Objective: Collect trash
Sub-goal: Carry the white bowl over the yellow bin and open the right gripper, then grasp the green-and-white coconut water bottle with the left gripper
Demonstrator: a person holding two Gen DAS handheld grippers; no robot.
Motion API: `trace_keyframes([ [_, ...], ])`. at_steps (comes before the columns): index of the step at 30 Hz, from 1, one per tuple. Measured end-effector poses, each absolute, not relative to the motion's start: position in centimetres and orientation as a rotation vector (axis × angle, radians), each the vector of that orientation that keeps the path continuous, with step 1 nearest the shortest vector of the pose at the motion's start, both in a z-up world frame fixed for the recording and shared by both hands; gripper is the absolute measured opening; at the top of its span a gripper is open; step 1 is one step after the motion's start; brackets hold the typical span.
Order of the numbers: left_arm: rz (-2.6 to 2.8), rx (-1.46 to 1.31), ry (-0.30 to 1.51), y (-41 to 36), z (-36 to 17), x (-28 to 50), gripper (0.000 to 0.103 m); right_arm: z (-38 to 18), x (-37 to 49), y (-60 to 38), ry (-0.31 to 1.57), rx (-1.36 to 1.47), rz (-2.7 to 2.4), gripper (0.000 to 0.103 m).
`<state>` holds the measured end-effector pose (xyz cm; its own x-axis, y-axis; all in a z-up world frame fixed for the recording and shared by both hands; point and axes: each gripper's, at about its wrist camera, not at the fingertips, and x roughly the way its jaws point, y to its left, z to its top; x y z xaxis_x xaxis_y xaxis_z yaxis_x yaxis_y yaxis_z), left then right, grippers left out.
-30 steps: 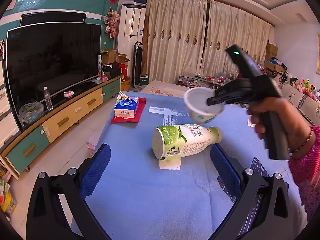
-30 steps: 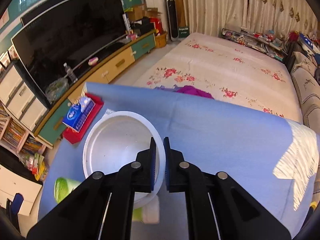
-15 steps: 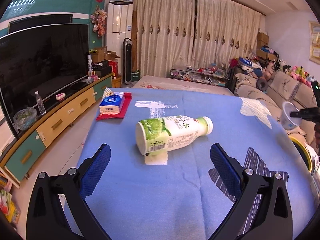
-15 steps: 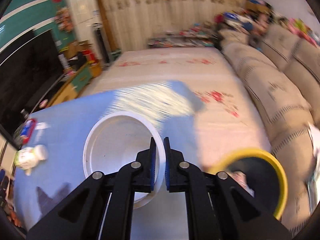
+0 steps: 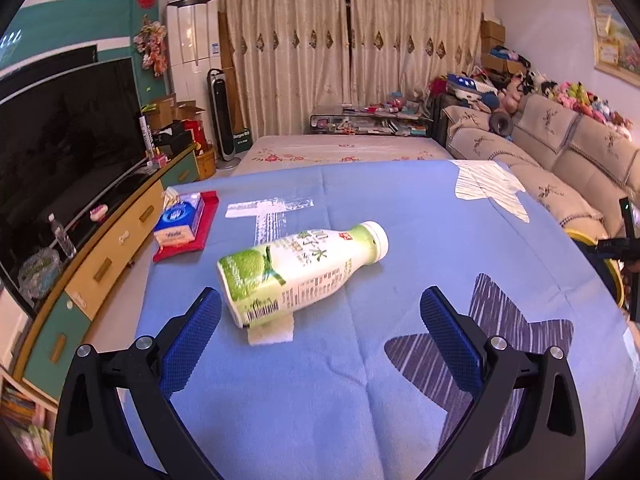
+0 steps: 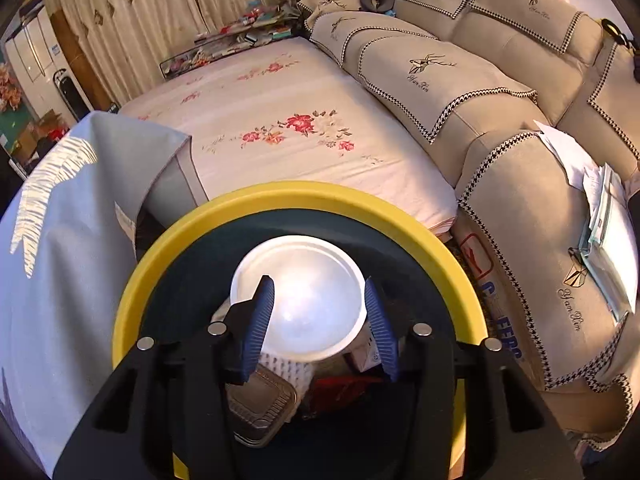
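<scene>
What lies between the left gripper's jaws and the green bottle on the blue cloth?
Left wrist view: only bare blue cloth and a small white paper scrap under the bottle; the left gripper stands open.

Your frames are sharp, warm daylight through the curtains; glare on the white cup, fisheye corners black.

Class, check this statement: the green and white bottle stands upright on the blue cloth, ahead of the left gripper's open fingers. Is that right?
Not quite. The bottle is not upright: it lies on its side on the blue cloth, white cap pointing away to the right, over a small white paper scrap. The rest holds: it is ahead of the open left gripper. The left wrist view shows this.
</scene>
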<state>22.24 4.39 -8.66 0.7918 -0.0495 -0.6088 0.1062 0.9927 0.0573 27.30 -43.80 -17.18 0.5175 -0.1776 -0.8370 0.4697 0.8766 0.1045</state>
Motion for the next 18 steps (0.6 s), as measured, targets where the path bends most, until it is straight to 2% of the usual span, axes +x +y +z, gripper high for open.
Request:
trace_keyframes([
  [8, -0.191, 0.267, 0.661, 4.5, -8.4, 27.1, 0.098, -14.6, 26.4, -42.5, 0.917, 0.292, -0.366, 0.048],
  [18, -0.413, 0.346, 0.799, 4.8, -10.8, 32.5, 0.098, -13.9, 26.2, -41.7, 0.919, 0.295, -0.328, 0.050],
])
